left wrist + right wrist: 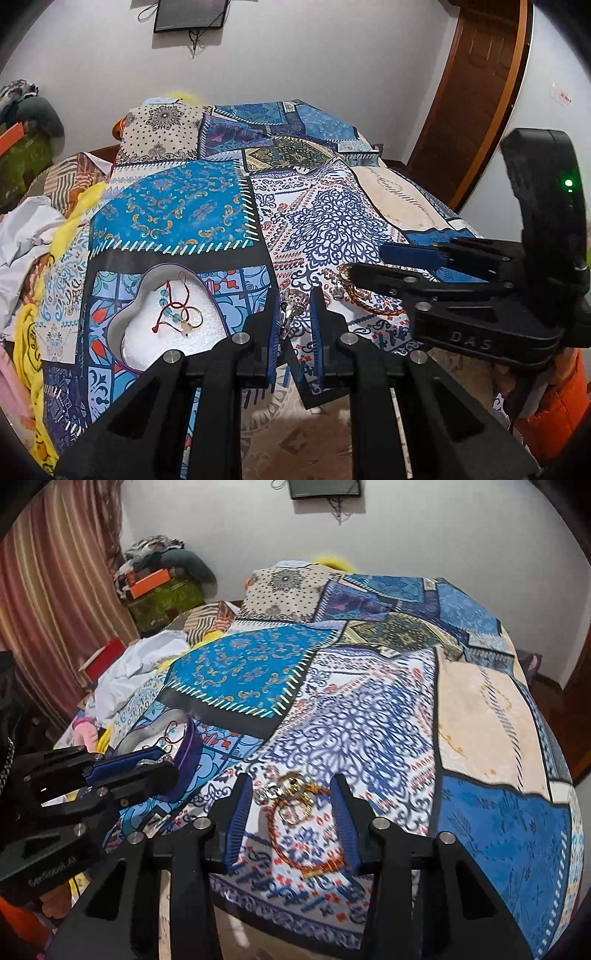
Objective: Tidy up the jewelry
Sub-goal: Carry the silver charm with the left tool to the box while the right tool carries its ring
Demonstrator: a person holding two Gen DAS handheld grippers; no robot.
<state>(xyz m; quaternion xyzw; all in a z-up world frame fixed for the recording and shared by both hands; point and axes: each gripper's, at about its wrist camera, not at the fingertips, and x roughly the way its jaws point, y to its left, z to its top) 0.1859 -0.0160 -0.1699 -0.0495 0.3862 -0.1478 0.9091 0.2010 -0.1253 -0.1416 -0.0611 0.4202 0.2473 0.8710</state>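
Left gripper (294, 325): jaws narrowed around a silver ring (291, 301), just right of the heart-shaped tin (122, 321); the right wrist view shows the ring pinched between its blue pads.
Right gripper (291, 823): jaws wide, nothing held, straddling the loose jewelry on the bed.
Loose jewelry: a red-and-gold beaded bracelet (295, 838), gold rings (293, 786) and a small silver charm (263, 794), lying together on the patchwork bedspread (369, 709).
Tin contents: a red cord bracelet with teal beads (168, 301) and a gold ring (194, 317) on white padding.
Background: striped curtain (55, 590), wooden door (472, 85).
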